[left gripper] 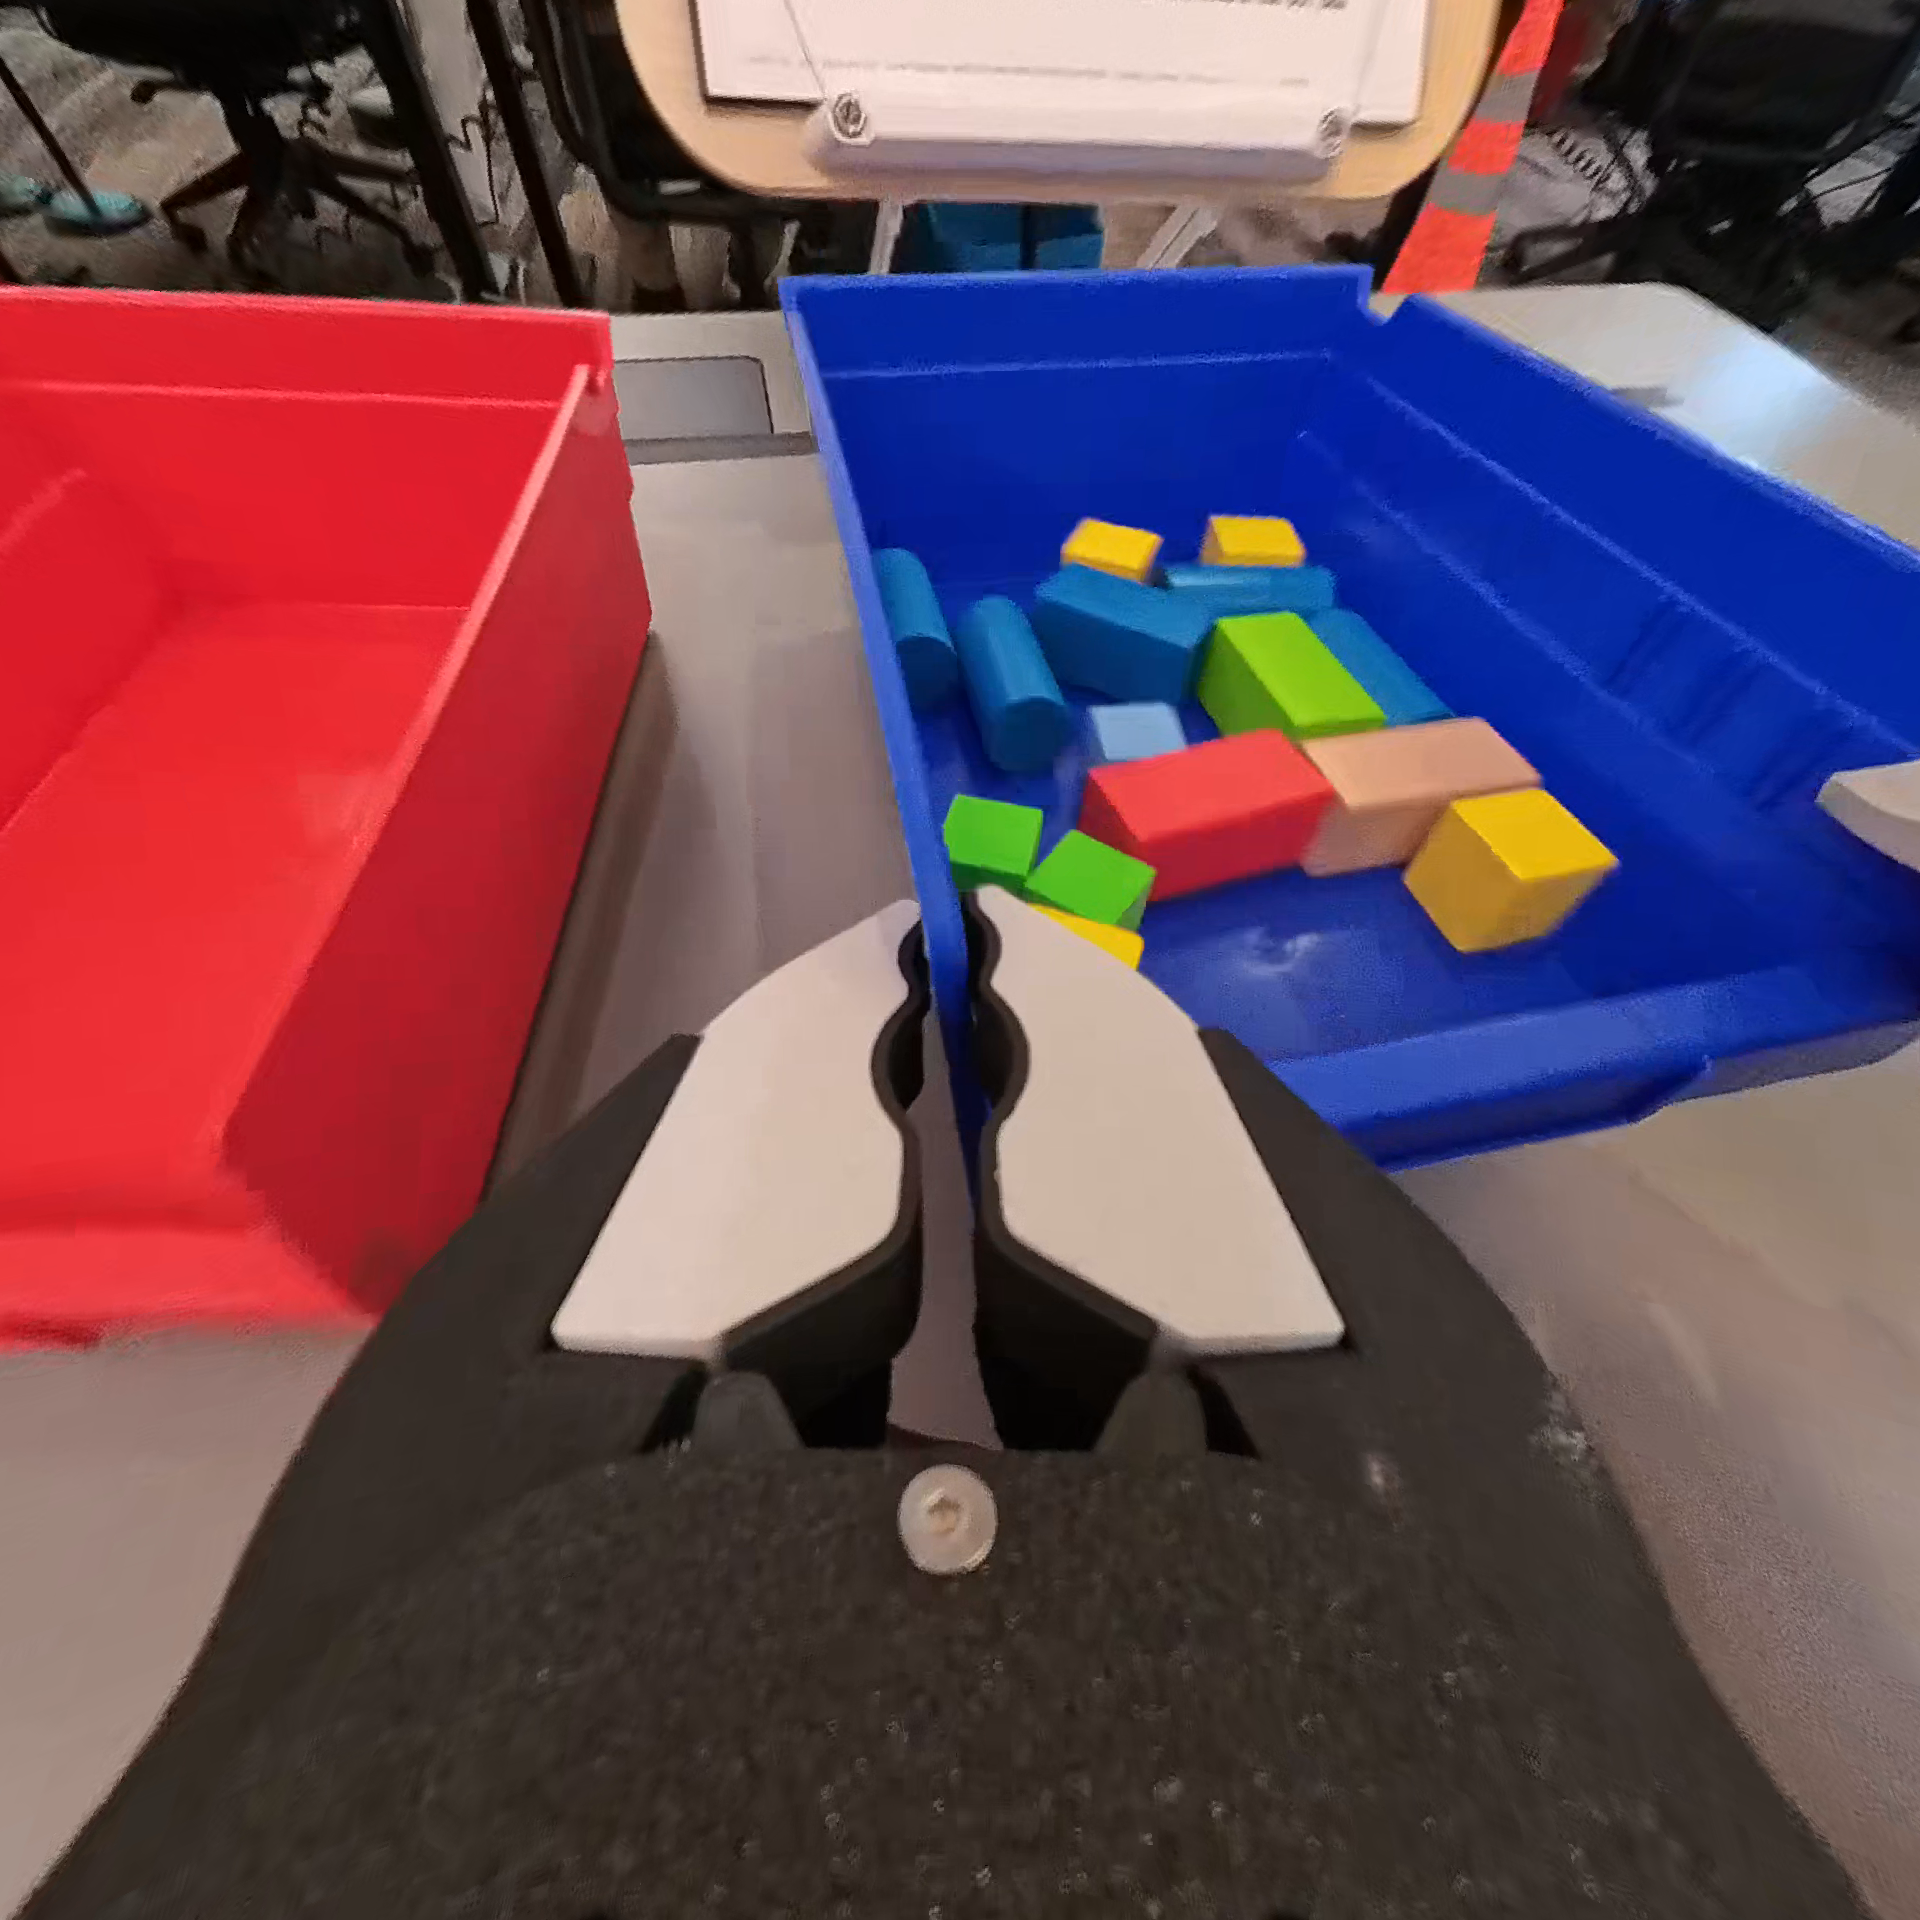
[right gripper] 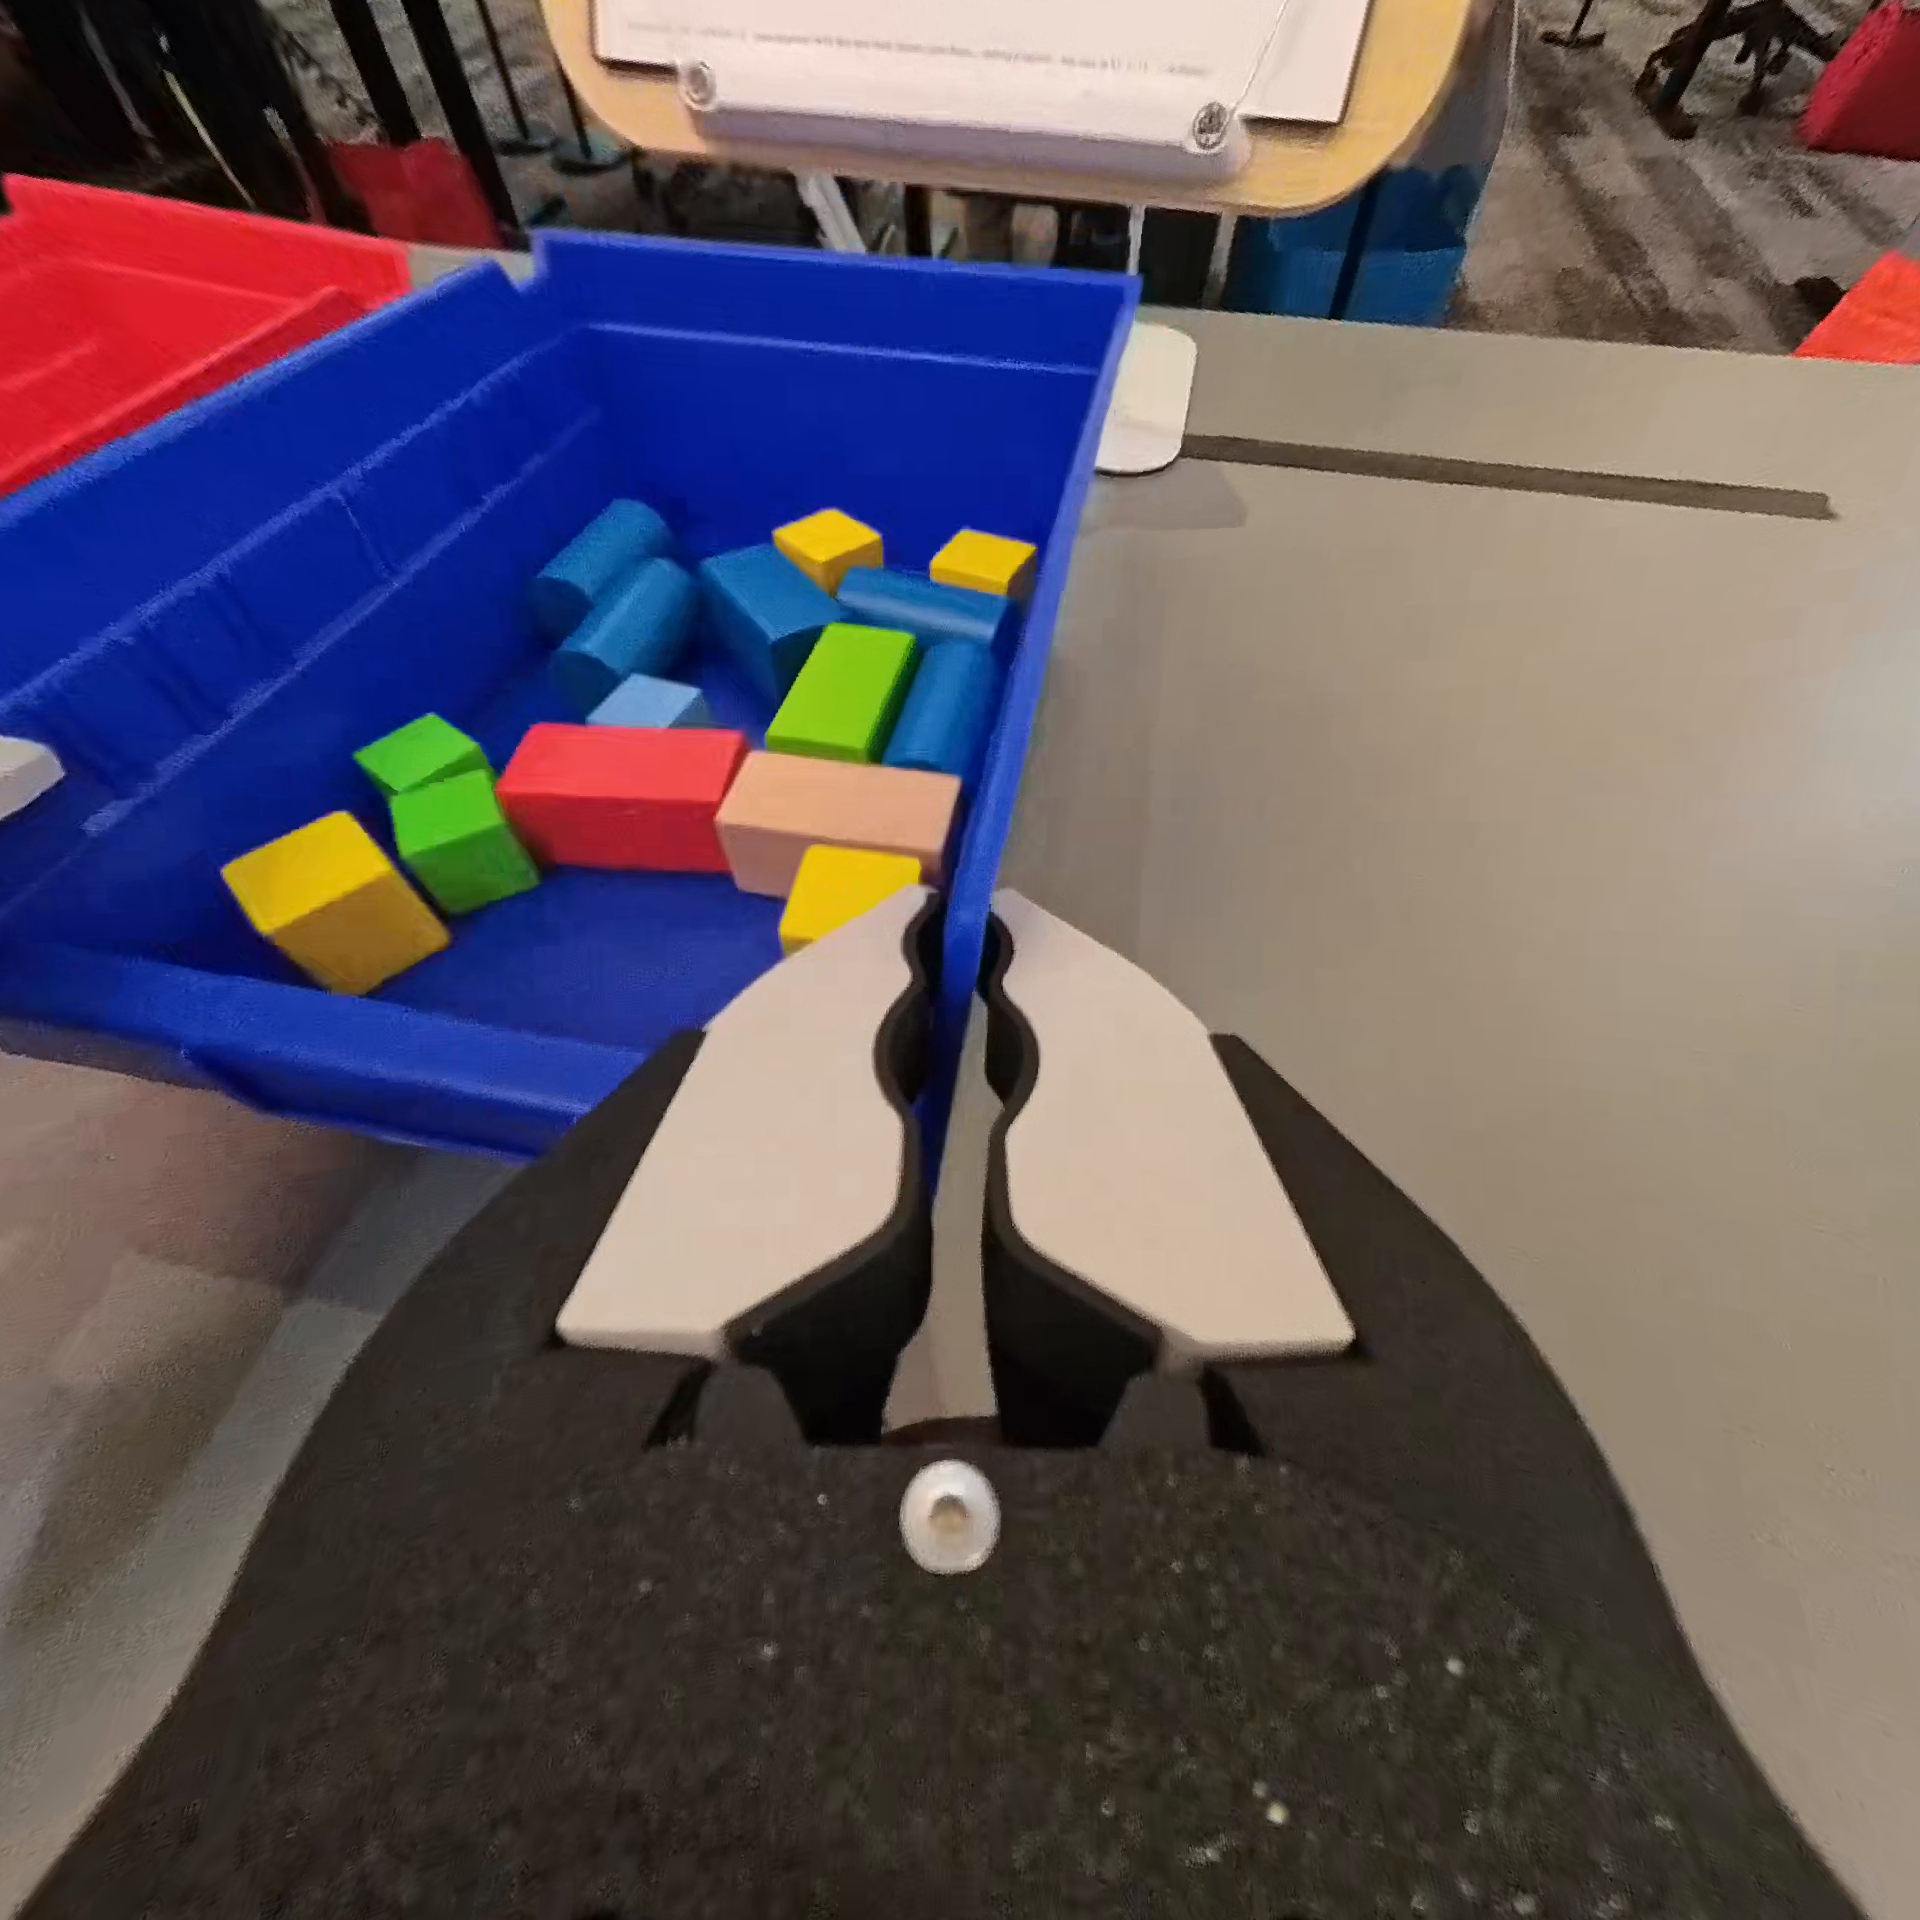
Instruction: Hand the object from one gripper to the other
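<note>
A blue bin (left gripper: pixel 1070 286) holds several wooden blocks: a red block (left gripper: pixel 1205 805), a tan block (left gripper: pixel 1413 790), a green block (left gripper: pixel 1288 675), a yellow cube (left gripper: pixel 1507 868), and blue cylinders. My left gripper (left gripper: pixel 948 909) is shut and empty, hovering over the bin's near left corner. My right gripper (right gripper: pixel 961 904) is shut and empty over the blue bin's (right gripper: pixel 831 270) near right corner. The bin wall shows through each narrow finger gap. The red block (right gripper: pixel 623 795) and yellow cube (right gripper: pixel 332 899) lie apart from both grippers.
A red bin (left gripper: pixel 312 343) stands left of the blue bin and also shows in the right wrist view (right gripper: pixel 156 239). Grey tabletop (right gripper: pixel 1455 831) lies right of the blue bin. A wooden stand with a white sheet (left gripper: pixel 1039 62) is behind the table.
</note>
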{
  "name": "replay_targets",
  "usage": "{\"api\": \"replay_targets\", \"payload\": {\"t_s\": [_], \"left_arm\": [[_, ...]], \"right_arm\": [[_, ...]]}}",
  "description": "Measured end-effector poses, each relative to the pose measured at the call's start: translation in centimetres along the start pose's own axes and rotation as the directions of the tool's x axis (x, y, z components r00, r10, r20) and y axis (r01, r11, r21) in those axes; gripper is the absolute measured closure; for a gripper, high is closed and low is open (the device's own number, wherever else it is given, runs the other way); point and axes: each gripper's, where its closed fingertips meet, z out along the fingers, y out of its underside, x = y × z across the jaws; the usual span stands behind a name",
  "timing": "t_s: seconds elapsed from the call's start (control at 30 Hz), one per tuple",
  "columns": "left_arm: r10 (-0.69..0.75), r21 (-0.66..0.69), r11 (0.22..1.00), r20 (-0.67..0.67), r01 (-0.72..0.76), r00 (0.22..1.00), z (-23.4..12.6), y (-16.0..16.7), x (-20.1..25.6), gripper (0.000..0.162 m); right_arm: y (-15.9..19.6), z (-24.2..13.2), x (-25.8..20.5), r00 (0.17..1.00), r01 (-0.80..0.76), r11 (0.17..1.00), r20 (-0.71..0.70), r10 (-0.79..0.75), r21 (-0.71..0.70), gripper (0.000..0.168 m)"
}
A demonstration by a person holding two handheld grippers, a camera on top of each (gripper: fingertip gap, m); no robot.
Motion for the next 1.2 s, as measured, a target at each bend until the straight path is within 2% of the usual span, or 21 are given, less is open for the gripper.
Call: {"api": "replay_targets", "payload": {"t_s": [0.1,0.23,0.37,0.47,0.7,0.9,0.93,1.0,1.07,1.13,1.2], "left_arm": [[0.028,0.044,0.999,-0.008,-0.027,1.000,-0.5,0.7,0.5,0.159],[0.097,0.178,0.979,0.015,-0.098,0.995,-0.3,-0.1,0.3,0.159],[0.140,0.285,0.947,0.048,-0.148,0.989,-1.3,-1.3,0.6,0.158],[0.180,0.264,0.946,0.048,-0.186,0.982,-0.3,-1.1,0.8,0.158],[0.123,0.140,0.983,-0.014,-0.119,0.992,2.6,1.5,0.7,0.159],[0.100,0.092,0.991,-0.047,-0.096,0.994,2.8,2.1,0.9,0.156],[0.074,0.056,0.996,-0.071,-0.070,0.995,2.6,2.5,1.1,0.151],[-0.013,-0.023,1.000,-0.133,0.011,0.991,1.1,3.4,1.5,0.126],[-0.102,-0.051,0.994,-0.173,0.095,0.980,-1.6,3.5,0.4,0.113],[-0.128,-0.013,0.992,-0.110,0.127,0.986,-4.8,2.8,-3.7,0.111],[-0.104,0.049,0.994,0.039,0.102,0.994,-8.0,1.5,-10.7,0.111]], "right_arm": [[0.9,-1.9,-0.2,0.999,0.004,0.999,-0.040,-0.002,0.052,0.164],[1.2,-0.9,0.0,0.998,-0.023,0.989,-0.048,0.030,0.145,0.164],[0.1,-1.5,0.0,0.998,0.003,0.963,-0.060,0.014,0.271,0.164],[0.8,-0.4,0.5,0.998,-0.025,0.970,-0.053,0.039,0.241,0.164],[2.4,1.0,1.1,0.998,-0.037,0.992,-0.054,0.044,0.121,0.163],[2.5,1.2,1.4,0.998,-0.049,0.993,-0.040,0.053,0.106,0.163],[2.5,1.3,1.4,0.998,-0.047,0.993,-0.037,0.052,0.108,0.163],[3.1,1.3,1.4,0.998,-0.044,0.994,-0.042,0.048,0.102,0.162],[3.1,0.9,1.2,0.999,-0.033,0.994,-0.009,0.034,0.107,0.161],[3.2,0.5,1.2,1.000,-0.014,0.993,0.020,0.012,0.119,0.154],[3.3,0.5,0.8,0.997,-0.003,0.995,0.078,-0.005,0.104,0.140]]}}
